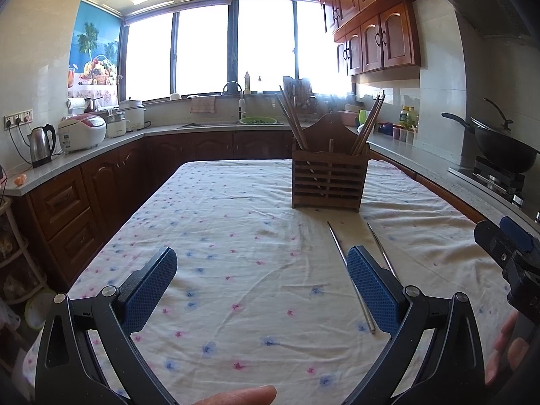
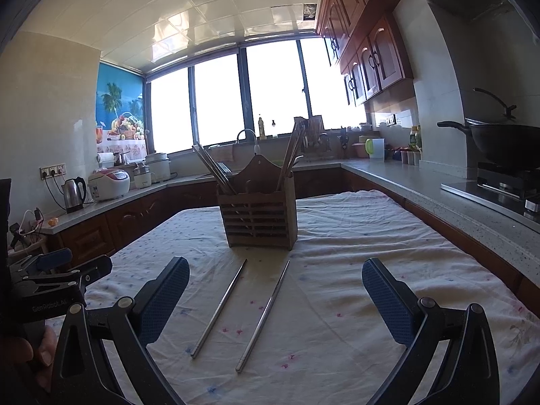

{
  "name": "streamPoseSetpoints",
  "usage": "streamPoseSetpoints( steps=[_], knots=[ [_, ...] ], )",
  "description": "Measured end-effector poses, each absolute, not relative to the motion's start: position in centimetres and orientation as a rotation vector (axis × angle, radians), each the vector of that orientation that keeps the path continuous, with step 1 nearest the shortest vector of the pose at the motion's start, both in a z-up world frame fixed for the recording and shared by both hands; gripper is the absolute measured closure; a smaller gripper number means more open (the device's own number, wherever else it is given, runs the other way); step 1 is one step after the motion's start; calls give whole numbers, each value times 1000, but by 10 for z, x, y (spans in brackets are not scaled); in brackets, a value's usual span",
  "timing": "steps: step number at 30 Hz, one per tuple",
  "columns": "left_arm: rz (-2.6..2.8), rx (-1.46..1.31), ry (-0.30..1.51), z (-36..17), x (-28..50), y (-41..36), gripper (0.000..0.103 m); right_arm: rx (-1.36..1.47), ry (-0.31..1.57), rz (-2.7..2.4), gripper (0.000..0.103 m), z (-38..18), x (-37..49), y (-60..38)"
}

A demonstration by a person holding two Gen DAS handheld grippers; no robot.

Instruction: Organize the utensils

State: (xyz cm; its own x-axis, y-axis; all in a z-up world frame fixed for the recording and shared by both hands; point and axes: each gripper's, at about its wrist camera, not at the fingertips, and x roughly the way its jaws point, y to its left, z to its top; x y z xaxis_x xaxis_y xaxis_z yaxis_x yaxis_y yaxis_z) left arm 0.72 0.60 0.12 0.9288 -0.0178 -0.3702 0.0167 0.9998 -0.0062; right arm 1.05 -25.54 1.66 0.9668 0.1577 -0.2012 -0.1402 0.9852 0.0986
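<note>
Two metal chopsticks (image 2: 219, 307) (image 2: 263, 315) lie side by side on the flowered tablecloth, in front of a slatted wooden utensil holder (image 2: 260, 221) with chopsticks standing in both ends. In the left wrist view the holder (image 1: 329, 182) stands ahead to the right, and the chopsticks (image 1: 351, 275) (image 1: 381, 251) lie partly hidden behind my right finger. My left gripper (image 1: 261, 287) is open and empty above the cloth. My right gripper (image 2: 275, 303) is open and empty, with both chopsticks lying between its fingers, below them.
The cloth-covered table (image 1: 236, 236) is ringed by kitchen counters: a kettle (image 1: 40, 145) and rice cookers on the left, a sink under the window, a wok (image 2: 506, 141) on the stove at right. The other gripper shows at each view's edge.
</note>
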Motion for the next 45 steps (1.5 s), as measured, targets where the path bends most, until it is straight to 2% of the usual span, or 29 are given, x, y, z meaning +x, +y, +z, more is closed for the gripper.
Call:
streamPoseSetpoints(
  steps=[45],
  knots=[
    [-36,2,390,-1,10,4,0,93,210,175,0,19,10,-251]
  ],
)
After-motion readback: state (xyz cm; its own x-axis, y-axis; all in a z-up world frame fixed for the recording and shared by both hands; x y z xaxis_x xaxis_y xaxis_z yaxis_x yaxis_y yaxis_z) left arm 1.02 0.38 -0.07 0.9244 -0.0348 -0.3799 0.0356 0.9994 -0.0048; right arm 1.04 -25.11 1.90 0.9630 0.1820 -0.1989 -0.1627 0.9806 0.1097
